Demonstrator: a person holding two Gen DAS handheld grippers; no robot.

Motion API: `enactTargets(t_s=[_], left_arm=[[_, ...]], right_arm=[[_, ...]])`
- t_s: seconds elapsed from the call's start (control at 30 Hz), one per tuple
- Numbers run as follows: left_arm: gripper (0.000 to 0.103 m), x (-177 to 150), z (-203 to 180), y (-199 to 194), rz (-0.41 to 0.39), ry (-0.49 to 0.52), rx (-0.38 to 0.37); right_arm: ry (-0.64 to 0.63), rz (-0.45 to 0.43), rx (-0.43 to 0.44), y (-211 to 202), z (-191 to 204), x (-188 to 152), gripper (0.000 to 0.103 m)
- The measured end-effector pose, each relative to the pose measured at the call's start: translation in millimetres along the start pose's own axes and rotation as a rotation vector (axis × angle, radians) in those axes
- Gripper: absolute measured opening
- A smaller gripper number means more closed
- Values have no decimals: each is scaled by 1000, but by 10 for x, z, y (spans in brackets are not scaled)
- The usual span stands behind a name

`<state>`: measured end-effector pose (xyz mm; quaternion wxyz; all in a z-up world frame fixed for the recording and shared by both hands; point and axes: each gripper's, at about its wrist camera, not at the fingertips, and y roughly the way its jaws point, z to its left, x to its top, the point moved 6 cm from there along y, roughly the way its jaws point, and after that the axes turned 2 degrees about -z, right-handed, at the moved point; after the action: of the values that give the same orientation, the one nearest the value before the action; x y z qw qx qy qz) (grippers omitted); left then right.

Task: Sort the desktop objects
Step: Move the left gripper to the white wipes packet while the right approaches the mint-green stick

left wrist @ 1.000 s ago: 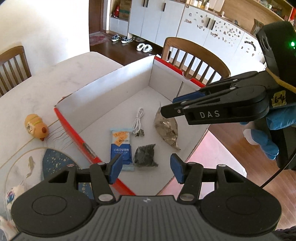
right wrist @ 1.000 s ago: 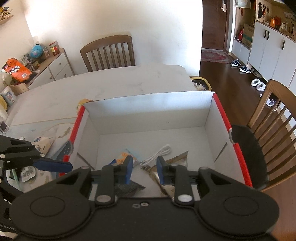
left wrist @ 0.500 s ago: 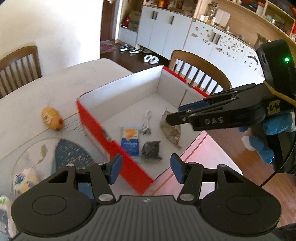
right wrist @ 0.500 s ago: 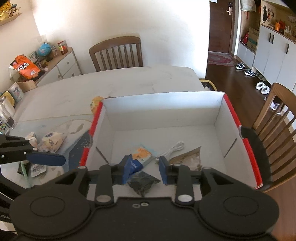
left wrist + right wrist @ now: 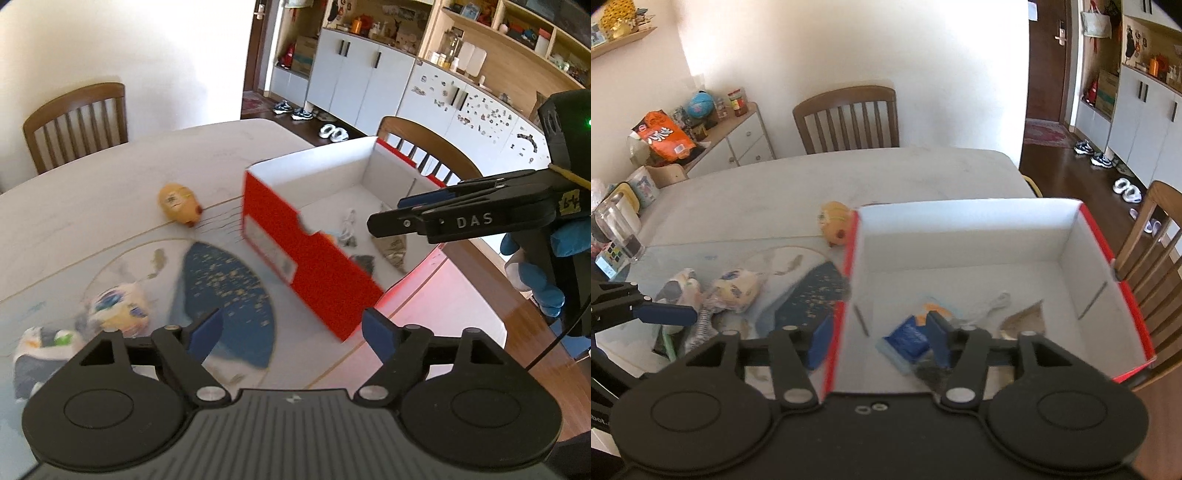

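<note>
A red box with a white inside [image 5: 310, 258] [image 5: 1067, 236] stands at the table's right edge. In it lie a blue snack packet [image 5: 908, 338], a white cable [image 5: 999, 301], a dark packet [image 5: 929, 371] and a silver wrapper [image 5: 1023, 319]. On the table left of it are an orange toy [image 5: 179, 203] [image 5: 834, 223] and wrapped snacks [image 5: 118, 308] [image 5: 737, 290]. My left gripper [image 5: 291, 336] is open and empty above the table, left of the box. My right gripper [image 5: 877, 336] is open and empty over the box's left wall.
A blue patterned mat [image 5: 225, 291] lies under glass by the box. Wooden chairs [image 5: 847, 118] [image 5: 428, 147] stand at the far and right sides. A clear jar [image 5: 617, 225] and small items stand at the table's left end.
Both grippers have pulled back and swung left, away from over the box, and the right one has opened wider. The box contents have not moved.
</note>
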<state>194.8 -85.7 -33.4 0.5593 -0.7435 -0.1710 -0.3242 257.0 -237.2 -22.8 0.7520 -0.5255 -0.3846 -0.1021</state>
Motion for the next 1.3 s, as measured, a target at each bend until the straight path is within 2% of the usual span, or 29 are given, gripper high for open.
enactTargets(t_s=[0.2, 0.33, 0.47, 0.6, 0.9, 1.1, 1.3], left_arm=[[84, -220, 459, -226, 3, -41, 29], [88, -306, 828, -363, -14, -87, 70], [103, -352, 1149, -448, -21, -102, 112], [103, -418, 1421, -499, -18, -105, 124], [103, -519, 1759, -466, 5, -84, 138], [103, -535, 1912, -425, 9, -19, 93], [103, -574, 1970, -430, 12, 119, -28]], right_arm=[[-10, -10, 6, 49, 397, -13, 70], [-9, -28, 6, 58, 638, -46, 74], [-19, -20, 17, 92, 912, -134, 76], [-28, -2, 32, 148, 1133, -248, 76], [-68, 22, 53, 267, 1573, -426, 74], [-84, 34, 61, 322, 1780, -530, 74], [-76, 47, 74, 380, 1923, -591, 73]])
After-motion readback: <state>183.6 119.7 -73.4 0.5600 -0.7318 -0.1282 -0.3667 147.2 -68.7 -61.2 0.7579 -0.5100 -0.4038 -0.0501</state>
